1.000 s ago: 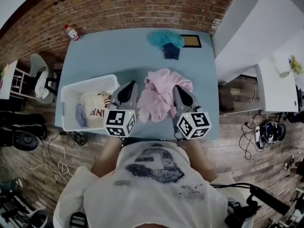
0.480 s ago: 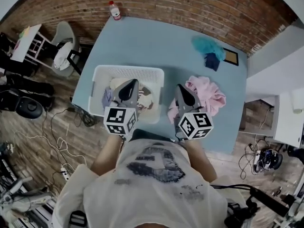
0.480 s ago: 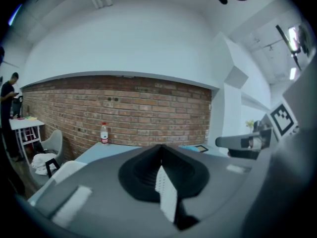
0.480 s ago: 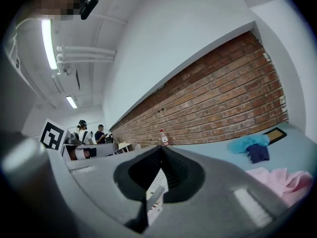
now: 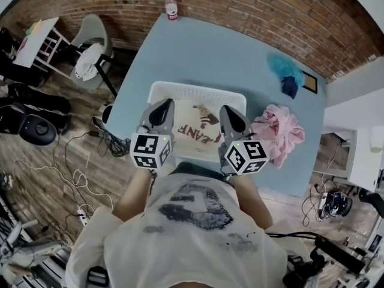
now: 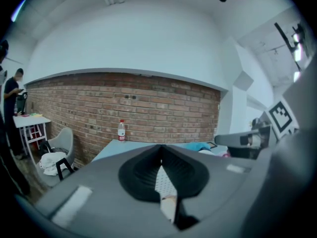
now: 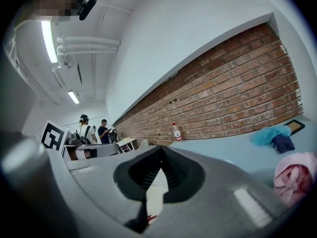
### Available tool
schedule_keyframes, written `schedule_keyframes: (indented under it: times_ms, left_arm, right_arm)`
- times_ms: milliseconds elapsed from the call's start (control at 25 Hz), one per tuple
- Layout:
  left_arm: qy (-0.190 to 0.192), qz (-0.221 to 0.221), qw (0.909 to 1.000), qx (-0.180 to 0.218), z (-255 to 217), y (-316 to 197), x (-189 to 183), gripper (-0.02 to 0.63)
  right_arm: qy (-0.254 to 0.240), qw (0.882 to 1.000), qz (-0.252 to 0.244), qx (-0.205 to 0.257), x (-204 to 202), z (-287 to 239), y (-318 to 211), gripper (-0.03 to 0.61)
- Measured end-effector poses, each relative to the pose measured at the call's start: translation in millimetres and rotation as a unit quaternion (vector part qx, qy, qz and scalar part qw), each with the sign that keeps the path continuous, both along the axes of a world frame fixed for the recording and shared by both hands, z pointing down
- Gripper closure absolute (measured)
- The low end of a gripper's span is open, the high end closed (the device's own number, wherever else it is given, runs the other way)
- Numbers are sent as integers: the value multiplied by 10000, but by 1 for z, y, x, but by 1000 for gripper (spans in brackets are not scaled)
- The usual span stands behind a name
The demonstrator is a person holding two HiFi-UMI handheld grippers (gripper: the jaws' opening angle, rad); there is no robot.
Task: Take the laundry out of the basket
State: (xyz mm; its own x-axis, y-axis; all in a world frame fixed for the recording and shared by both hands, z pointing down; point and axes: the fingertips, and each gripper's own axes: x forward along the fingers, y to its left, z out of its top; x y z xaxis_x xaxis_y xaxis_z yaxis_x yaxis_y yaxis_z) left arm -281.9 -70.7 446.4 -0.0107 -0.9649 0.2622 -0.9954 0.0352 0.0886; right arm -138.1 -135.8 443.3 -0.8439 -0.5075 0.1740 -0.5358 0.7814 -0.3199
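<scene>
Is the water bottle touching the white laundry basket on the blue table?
Apart. The head view shows bare blue table between the bottle at the far edge and the basket.

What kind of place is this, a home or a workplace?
Probably a workplace, such as a lab or studio, rather than a home. It has a bare brick wall, loose cables trailing over the wooden floor, and people standing by desks in the right gripper view.
</scene>
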Motion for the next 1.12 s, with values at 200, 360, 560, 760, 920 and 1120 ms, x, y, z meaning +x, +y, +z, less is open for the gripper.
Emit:
schedule_keyframes:
  times_ms: [200, 360, 560, 760, 920, 1120]
  left_arm:
    - [46, 109, 9999, 6, 8, 13, -39, 621]
    - [84, 179, 9998, 15, 13, 17, -58, 621]
    - [53, 211, 9998, 44, 18, 11, -70, 621]
    - [77, 146, 9998, -60, 29, 7, -83, 621]
    - [107, 105, 9998, -119, 33, 6, -90, 621]
    - [147, 116, 9997, -148, 38, 5, -91, 621]
  right_arm:
    - [152, 9998, -78, 30, -44, 6, 18, 581]
    - [405, 9978, -509, 116, -72, 12, 25, 580]
    - [692, 9922, -1023, 193, -94, 22, 23, 580]
    - [1002, 9883, -1150, 50, -104, 43, 21, 580]
    - [1346, 9785, -1563, 14, -113, 61, 29, 578]
    - [1794, 9552, -2355, -24, -124, 86, 44, 400]
